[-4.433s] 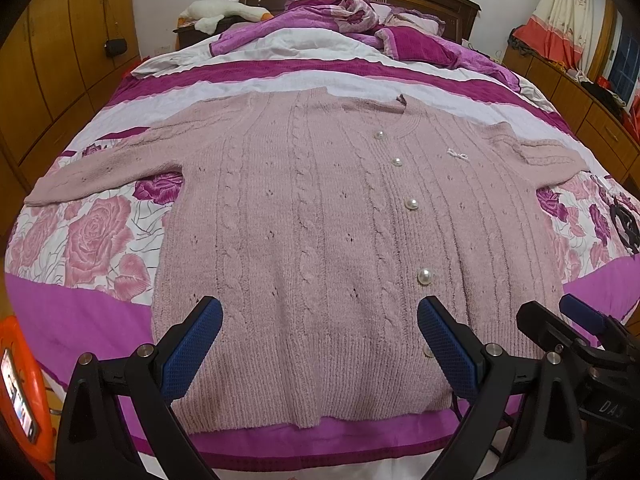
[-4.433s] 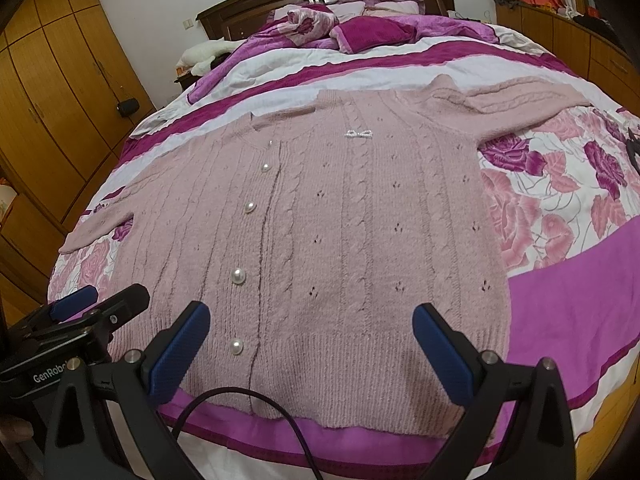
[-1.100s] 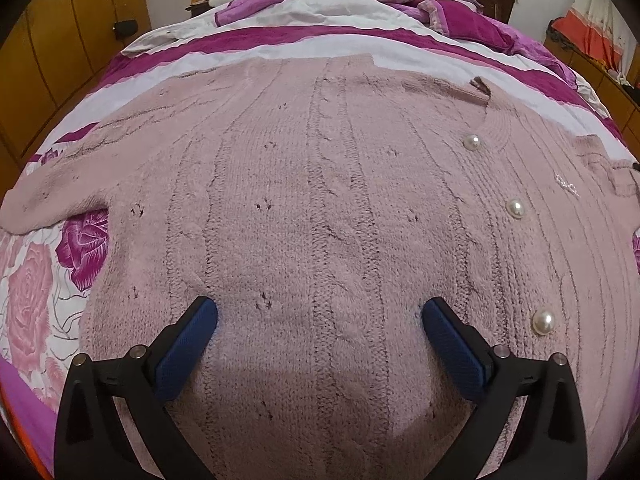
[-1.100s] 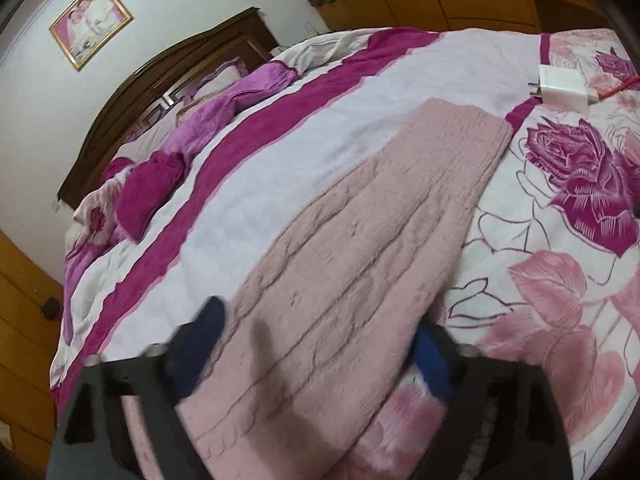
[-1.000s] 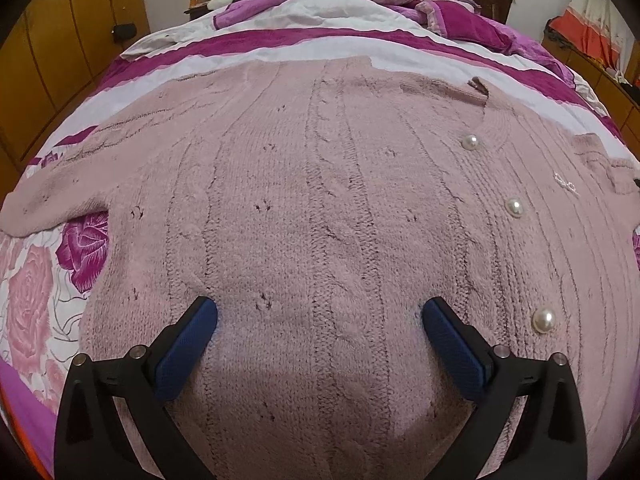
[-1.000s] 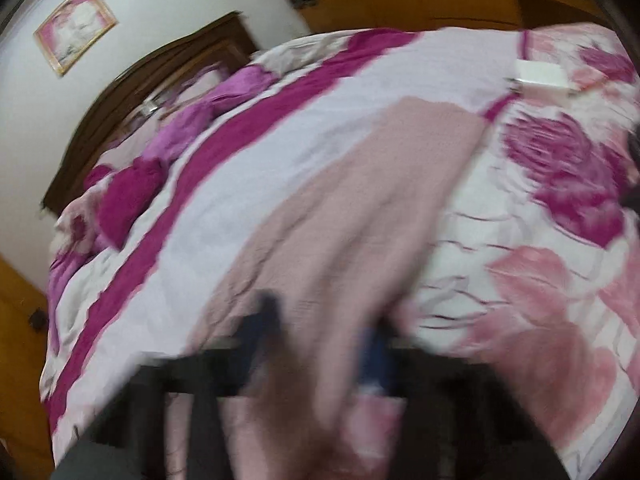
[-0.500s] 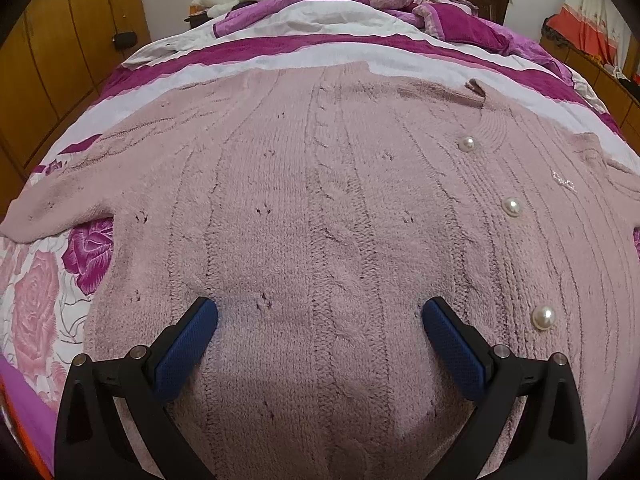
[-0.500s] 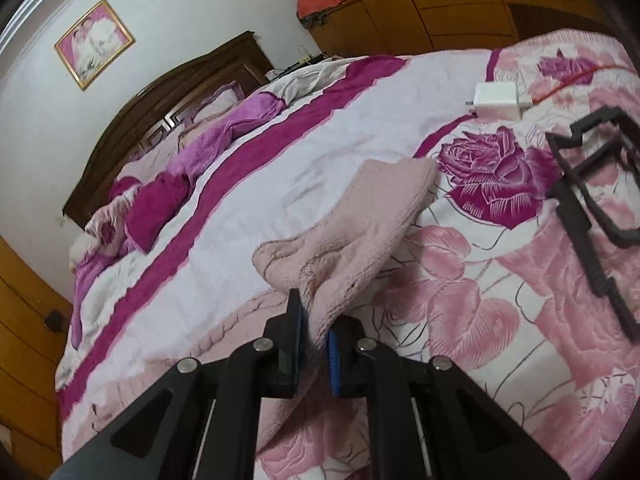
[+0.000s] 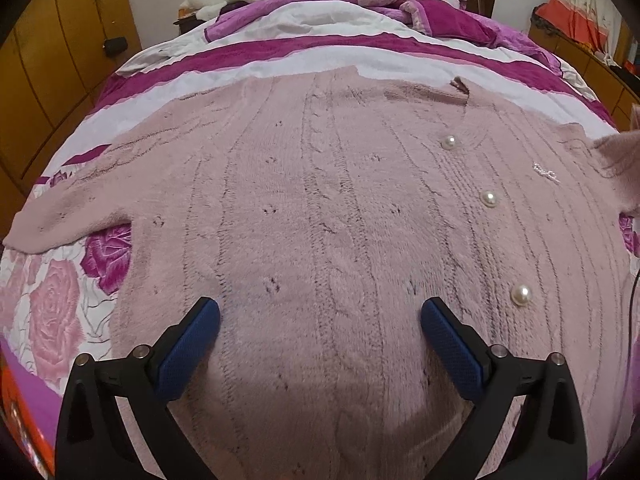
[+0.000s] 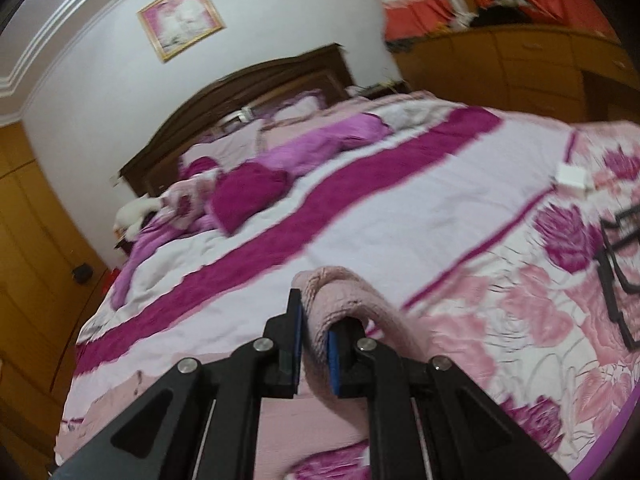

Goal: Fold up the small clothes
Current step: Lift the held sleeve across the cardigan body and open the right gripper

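Observation:
A pale pink cable-knit cardigan [image 9: 328, 208] with pearl buttons [image 9: 489, 198] lies spread flat, front up, on the bed. My left gripper [image 9: 320, 322] hangs open just above its lower body, nothing between the blue pads. Its left sleeve [image 9: 60, 224] lies out to the left. In the right wrist view my right gripper [image 10: 314, 334] is shut on the cardigan's right sleeve [image 10: 352, 292], lifted clear of the bedspread and drooping over the right pad. The raised sleeve [image 9: 618, 160] shows at the right edge of the left wrist view.
The bed has a pink, white and magenta rose-print bedspread [image 10: 400, 216], with crumpled blankets and pillows [image 10: 256, 184] by the wooden headboard. A white charger [image 10: 572, 176] and a black frame-like object [image 10: 620, 272] lie on the right side. Wooden wardrobes [image 9: 48, 60] line the left wall.
My right gripper closed on the right sleeve, then rose and swung, lifting the sleeve off the bedspread. My left gripper stayed put and open over the cardigan.

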`<act>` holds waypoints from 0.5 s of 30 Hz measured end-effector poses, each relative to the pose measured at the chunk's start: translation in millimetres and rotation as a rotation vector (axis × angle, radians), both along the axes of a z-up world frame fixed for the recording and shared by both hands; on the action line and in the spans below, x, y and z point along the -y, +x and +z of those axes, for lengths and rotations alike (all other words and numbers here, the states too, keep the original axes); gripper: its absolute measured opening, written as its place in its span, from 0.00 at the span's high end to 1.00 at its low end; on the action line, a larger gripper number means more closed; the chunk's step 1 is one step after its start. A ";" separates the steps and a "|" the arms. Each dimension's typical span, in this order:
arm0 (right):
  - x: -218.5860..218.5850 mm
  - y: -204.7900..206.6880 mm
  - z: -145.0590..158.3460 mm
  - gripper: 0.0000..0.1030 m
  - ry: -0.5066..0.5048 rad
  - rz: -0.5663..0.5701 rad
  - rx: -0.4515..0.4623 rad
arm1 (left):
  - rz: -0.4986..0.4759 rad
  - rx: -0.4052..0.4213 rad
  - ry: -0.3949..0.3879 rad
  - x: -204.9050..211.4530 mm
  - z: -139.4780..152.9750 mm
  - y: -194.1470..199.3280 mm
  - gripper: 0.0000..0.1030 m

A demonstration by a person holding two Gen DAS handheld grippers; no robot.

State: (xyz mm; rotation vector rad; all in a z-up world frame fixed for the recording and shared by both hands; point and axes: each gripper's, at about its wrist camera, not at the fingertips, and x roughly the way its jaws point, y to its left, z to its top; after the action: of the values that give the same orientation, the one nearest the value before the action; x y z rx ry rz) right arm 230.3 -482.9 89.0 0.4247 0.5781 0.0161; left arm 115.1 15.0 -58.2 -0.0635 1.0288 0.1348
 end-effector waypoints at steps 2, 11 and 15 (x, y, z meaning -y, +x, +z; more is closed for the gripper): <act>-22.1 -2.3 9.4 0.90 -0.013 0.033 0.019 | 0.003 0.007 -0.005 -2.6 4.5 -3.4 0.18; -138.9 -13.6 41.1 0.90 -0.099 0.190 0.082 | 0.043 0.066 -0.033 -32.9 30.0 -22.9 0.18; -196.7 -11.0 44.3 0.90 -0.135 0.256 0.091 | 0.063 0.086 -0.040 -50.5 38.1 -31.0 0.18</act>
State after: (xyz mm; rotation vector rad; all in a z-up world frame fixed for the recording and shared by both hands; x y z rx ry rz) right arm 219.3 -286.2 133.3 0.2151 0.5373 0.2393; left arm 84.1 65.4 -20.0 -0.1372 0.9435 0.1673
